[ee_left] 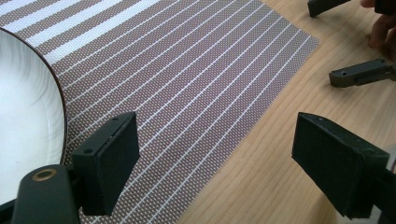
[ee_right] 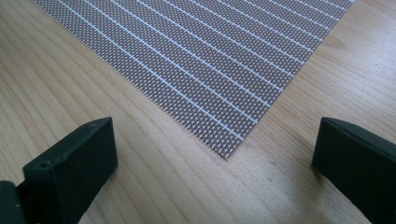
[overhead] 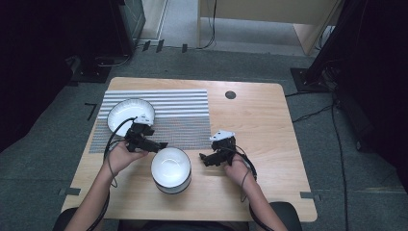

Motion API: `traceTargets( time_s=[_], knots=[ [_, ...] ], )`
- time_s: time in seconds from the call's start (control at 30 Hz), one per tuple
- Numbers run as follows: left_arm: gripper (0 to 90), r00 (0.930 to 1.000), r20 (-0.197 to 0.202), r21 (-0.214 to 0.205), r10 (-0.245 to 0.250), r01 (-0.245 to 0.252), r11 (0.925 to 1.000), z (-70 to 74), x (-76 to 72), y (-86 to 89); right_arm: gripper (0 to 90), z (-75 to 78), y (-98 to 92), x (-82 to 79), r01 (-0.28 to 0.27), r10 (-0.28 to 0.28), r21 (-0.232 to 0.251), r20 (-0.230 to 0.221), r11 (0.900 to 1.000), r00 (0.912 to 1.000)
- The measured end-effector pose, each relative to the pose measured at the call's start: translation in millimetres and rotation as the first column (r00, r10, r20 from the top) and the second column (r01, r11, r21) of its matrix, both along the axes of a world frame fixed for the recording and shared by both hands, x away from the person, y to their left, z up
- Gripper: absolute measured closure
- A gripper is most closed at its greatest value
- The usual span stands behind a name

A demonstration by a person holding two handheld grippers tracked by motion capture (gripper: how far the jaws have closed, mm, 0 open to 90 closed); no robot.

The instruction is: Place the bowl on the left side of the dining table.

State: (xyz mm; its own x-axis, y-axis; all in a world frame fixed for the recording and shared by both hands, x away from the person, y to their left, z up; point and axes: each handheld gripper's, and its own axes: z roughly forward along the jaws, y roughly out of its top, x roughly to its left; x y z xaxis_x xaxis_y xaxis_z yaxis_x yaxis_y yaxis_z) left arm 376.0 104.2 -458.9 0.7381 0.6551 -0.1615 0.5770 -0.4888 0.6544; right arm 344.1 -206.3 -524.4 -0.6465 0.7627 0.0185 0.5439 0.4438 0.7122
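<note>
Bowl point(overhead: 171, 169): white, on desk point(overhead: 269, 125) nearest the person, between both tools | left tool point(overhead: 161, 145): jaws wide, empty, just up-left of bowl, nearer | right tool point(overhead: 204, 158): jaws wide, empty, just right of bowl | placemat point(overhead: 183, 120): striped, beyond, carrying white plate point(overhead: 130, 114) | room: grey carpet, cables.

Grey carpet floor point(overhead: 202, 62) around the wooden desk point(overhead: 260, 125); dark stands point(overhead: 332, 43) at both sides; pale wood furniture point(overhead: 269, 14) behind; cables point(overhead: 337, 139) trail right; dim light.
</note>
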Motion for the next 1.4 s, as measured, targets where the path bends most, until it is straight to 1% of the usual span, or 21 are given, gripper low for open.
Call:
traceTargets(
  time_s=[0.1, 0.3, 0.77, 0.93, 1.1, 1.3, 1.4],
  knots=[
    [14.5, 1.0, -0.004, 0.005, -0.006, 0.006, 1.0, 2.5, -0.7, 0.3, 0.0, 0.0, 0.0, 0.0, 0.0, 0.0, 0.0, 0.0, 1.0, 1.0],
    [14.5, 0.9999, -0.012, 0.007, -0.003, 0.003, 1.0, 6.0, -1.8, 1.6, 0.0, 0.0, 0.0, -0.1, 0.0, 0.0, 0.001, -0.001, 1.0, 1.0],
    [15.3, 0.9997, -0.018, 0.003, -0.015, 0.015, 0.9999, 18.0, -6.6, 4.0, 0.0, 0.1, 0.0, 0.0, 0.0, 0.0, 0.0, 0.0, 1.0, 1.0],
    [15.4, 0.9997, -0.019, 0.026, -0.016, 0.016, 0.9995, 21.8, -8.6, 4.9, 0.0, 0.0, 0.0, 0.0, 0.0, 0.0, 0.0, 0.0, 1.0, 1.0],
    [15.3, 0.9995, -0.027, 0.026, -0.015, 0.016, 0.9996, 24.9, -9.8, 4.7, 0.0, 0.0, 0.0, 0.0, 0.0, 0.0, 0.0, 0.0, 1.0, 1.0],
    [15.3, 0.9997, -0.015, 0.037, -0.017, 0.017, 0.9992, 31.5, -12.5, 4.9, 0.0, 0.1, 0.0, 0.0, 0.0, 0.0, 0.001, -0.001, 1.0, 1.0],
    [15.4, 0.9993, -0.03, 0.03, -0.022, 0.022, 0.9993, 32.8, -12.7, 6.1, 0.0, 0.1, 0.0, 0.0, 0.0, 0.0, 0.001, -0.001, 1.0, 1.0]
  ],
)
